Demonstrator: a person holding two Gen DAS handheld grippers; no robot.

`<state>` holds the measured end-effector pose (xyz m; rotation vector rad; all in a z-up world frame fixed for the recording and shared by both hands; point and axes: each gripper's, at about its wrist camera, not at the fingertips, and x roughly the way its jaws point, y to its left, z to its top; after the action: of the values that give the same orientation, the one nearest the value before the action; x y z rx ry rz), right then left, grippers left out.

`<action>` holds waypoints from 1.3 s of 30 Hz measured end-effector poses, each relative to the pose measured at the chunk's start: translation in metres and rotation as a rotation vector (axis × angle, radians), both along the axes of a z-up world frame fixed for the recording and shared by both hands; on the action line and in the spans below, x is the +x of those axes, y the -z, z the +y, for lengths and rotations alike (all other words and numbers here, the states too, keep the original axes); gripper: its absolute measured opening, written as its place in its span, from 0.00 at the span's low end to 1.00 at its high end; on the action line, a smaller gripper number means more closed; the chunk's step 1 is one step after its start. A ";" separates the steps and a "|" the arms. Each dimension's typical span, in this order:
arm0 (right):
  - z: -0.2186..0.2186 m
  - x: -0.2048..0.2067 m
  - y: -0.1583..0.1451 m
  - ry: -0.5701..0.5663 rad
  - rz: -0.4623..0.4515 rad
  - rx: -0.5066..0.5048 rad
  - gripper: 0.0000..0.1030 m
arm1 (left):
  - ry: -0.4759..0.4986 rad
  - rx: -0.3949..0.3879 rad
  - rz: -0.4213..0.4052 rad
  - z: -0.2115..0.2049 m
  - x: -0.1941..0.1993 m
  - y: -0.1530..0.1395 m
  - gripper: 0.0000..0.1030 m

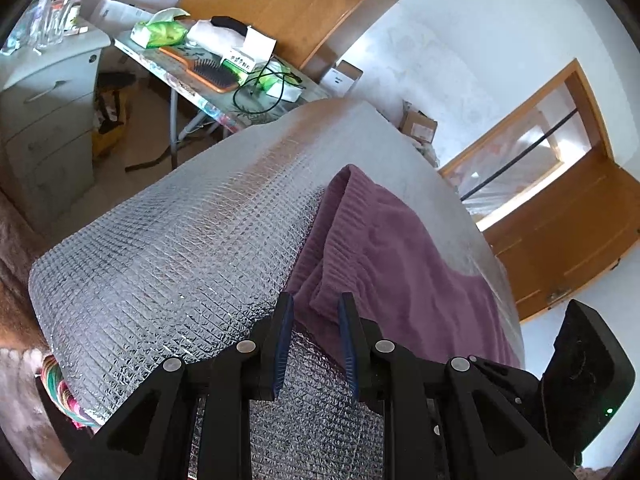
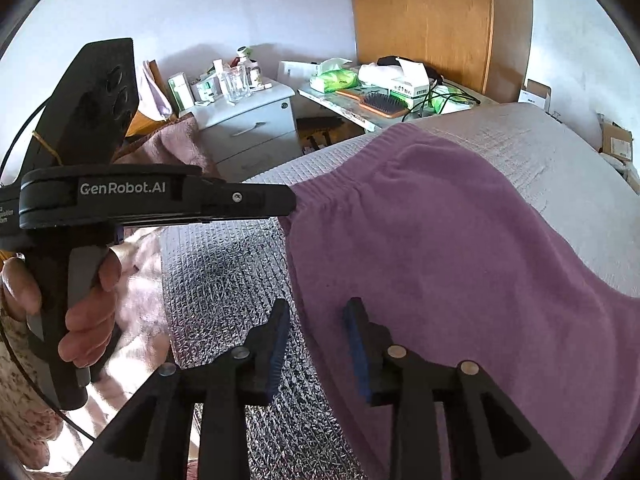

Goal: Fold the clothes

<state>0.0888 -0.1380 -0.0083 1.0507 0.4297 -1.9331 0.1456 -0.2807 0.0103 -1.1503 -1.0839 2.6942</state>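
Right up close in the right wrist view, the right gripper hangs with its two blue-padded fingers parted to a middling gap. The near edge of the one purple garment runs between them, but the pads are not pressing on it.

At nine o'clock a hand is wrapped around the handle of the left gripper. That gripper's tip meets the ribbed band at the garment's ten o'clock corner, and the cloth puckers there. From its own camera the band sits pinched between the two pads, so the left one is holding the garment.

So that's two grippers and one garment. It lies spread across the silver foil mat, from six o'clock up towards one o'clock.

Further back, at twelve o'clock, a cluttered tabletop carries one hairbrush and two green wipe packs, one to the left and one to the right. To its left, at eleven o'clock, stands one white drawer cabinet. Against the far wall at one o'clock is one wooden wardrobe.
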 end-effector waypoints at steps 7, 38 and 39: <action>-0.004 0.003 0.001 0.003 0.017 0.015 0.32 | 0.005 -0.004 -0.004 -0.001 0.001 0.000 0.23; -0.048 0.012 -0.003 -0.061 0.191 0.082 0.38 | -0.052 0.104 -0.002 -0.028 -0.004 -0.007 0.23; -0.052 0.011 -0.001 -0.053 0.199 0.100 0.38 | -0.051 0.108 -0.008 -0.029 -0.007 -0.007 0.23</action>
<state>0.0996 -0.1904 -0.0070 0.9036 0.6648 -1.9929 0.1389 -0.3097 0.0176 -1.1321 -1.2602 2.6327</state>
